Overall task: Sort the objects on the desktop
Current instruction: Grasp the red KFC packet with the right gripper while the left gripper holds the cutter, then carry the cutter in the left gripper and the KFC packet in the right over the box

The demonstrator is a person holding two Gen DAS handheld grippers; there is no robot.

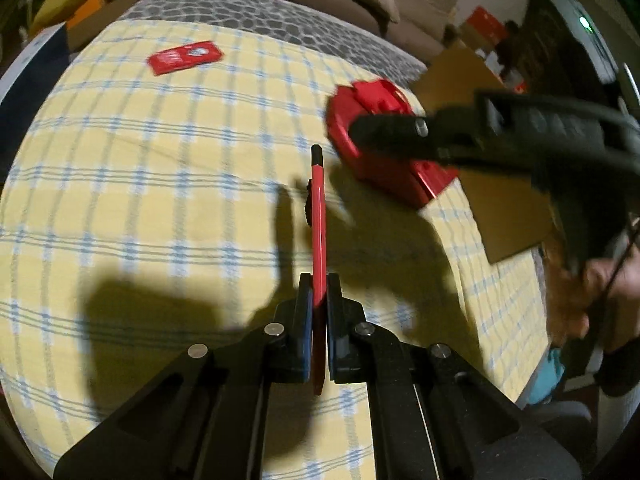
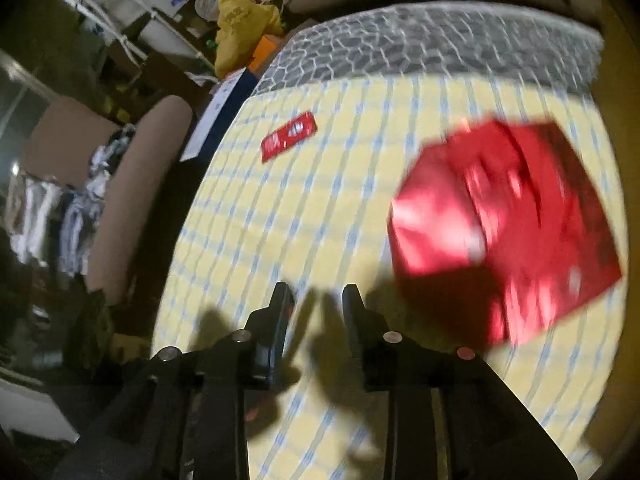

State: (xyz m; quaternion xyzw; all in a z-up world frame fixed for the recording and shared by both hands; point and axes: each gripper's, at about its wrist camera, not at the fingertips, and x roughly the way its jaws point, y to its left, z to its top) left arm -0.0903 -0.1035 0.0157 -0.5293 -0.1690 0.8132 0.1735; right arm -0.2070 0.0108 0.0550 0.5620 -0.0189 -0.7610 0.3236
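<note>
My left tongs point(image 1: 319, 280) grip a thin red card point(image 1: 319, 236) edge-on; right tongs point(image 2: 316, 300) stand open, empty, beside the red box point(image 2: 500, 232). Step, I judge: carrying the card; next, aligning it over the box.

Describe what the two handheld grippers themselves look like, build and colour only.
Both are matte black plastic. The left gripper has two flat fingers with blue pads on their inner faces, on angled linkage bars with round silver pivot pins. The right gripper has the same black linkage and silver pins, with narrow tapered fingers. A thin black cable runs by the hand holding it.
</note>
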